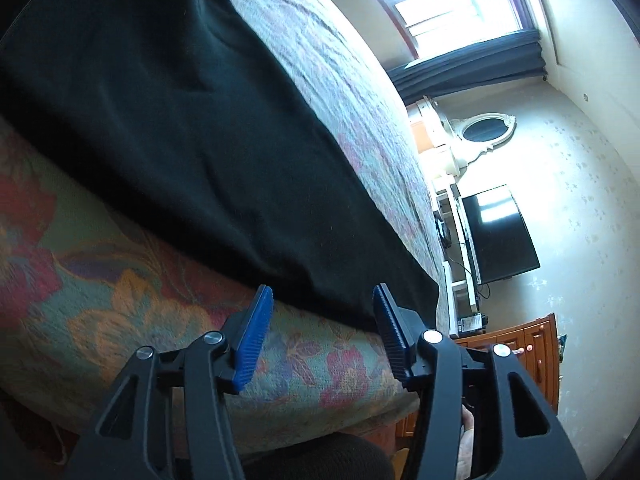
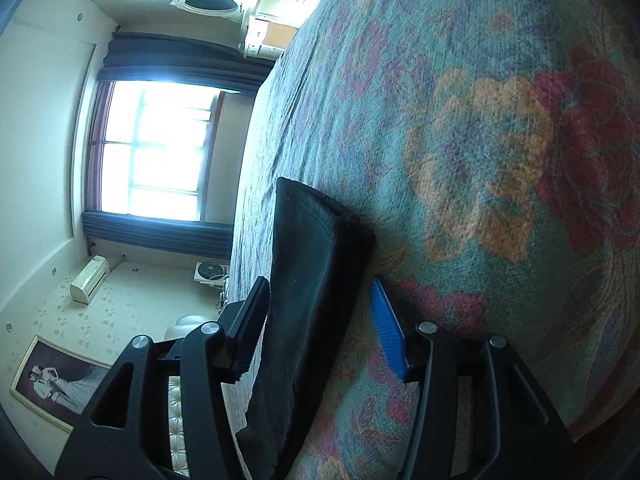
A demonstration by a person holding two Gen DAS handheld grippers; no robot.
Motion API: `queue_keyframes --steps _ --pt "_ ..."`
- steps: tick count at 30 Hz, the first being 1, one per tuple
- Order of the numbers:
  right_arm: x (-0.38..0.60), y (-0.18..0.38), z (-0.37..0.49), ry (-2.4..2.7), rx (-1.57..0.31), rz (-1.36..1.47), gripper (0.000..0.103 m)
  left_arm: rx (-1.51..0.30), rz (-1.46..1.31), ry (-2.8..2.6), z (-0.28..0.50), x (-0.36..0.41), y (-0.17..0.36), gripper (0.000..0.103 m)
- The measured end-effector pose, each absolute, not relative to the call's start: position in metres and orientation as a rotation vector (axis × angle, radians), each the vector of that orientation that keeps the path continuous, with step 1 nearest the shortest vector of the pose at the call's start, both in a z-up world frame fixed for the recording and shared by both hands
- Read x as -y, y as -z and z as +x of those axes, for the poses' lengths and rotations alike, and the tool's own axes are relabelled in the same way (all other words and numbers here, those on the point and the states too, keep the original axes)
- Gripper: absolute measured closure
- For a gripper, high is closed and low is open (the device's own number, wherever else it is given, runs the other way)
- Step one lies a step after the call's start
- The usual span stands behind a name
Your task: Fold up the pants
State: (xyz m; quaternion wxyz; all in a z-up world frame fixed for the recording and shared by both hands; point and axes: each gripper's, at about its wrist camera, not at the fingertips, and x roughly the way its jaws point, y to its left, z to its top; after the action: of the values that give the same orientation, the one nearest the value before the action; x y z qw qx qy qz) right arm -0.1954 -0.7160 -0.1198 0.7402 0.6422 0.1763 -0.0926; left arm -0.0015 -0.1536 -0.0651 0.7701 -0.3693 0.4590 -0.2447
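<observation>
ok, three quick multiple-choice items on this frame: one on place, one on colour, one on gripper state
1. Where do the pants lie?
A. on the floral bedspread
B. on the floor
C. on the dresser

2. What colour are the pants?
A. white
B. black
C. red

3. How does the right gripper stand?
A. shut on the cloth
B. open, pant leg between its fingers
C. open, away from any cloth

Answers:
1 A, the dark cloth is spread over the flowered cover.
2 B, it reads black in both views.
3 B, both fingers stand apart, clear of the leg on either side.
</observation>
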Motion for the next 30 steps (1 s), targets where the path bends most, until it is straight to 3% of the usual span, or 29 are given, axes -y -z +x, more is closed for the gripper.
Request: queue_keyframes --steps 3,8,15,20,26,28,30 --pt "0.717 0.116 -0.183 0.204 -0.406 1.367 0.051 -0.974 -0.720 0.496 0.012 0.137 0.055 0.027" --pt "0.712 0.107 -0.165 0.243 -0.442 1.269 0.051 -0.937 -0.500 0.399 0.032 0.112 0.042 0.021" --pt "0.709 0.107 -0.164 0.261 -0.431 1.280 0.051 -0.876 -0.236 0.231 0.058 0.051 0.046 0.020" --pt "0.694 0.106 -0.172 0.293 -0.440 1.276 0.051 -0.863 -0.446 0.356 0.067 -0.006 0.057 0.020" --pt "0.703 0.111 -0.156 0.283 -0.330 1.298 0.050 -0.731 -0.478 0.382 0.043 -0.015 0.038 0.020" --pt "0.705 0.112 -0.150 0.262 -0.306 1.279 0.053 -0.696 -0.492 0.313 0.040 -0.029 0.035 0.020" --pt "0.706 0.114 -0.146 0.262 -0.315 1.268 0.077 -0.701 -0.524 0.213 0.044 -0.052 0.039 0.020"
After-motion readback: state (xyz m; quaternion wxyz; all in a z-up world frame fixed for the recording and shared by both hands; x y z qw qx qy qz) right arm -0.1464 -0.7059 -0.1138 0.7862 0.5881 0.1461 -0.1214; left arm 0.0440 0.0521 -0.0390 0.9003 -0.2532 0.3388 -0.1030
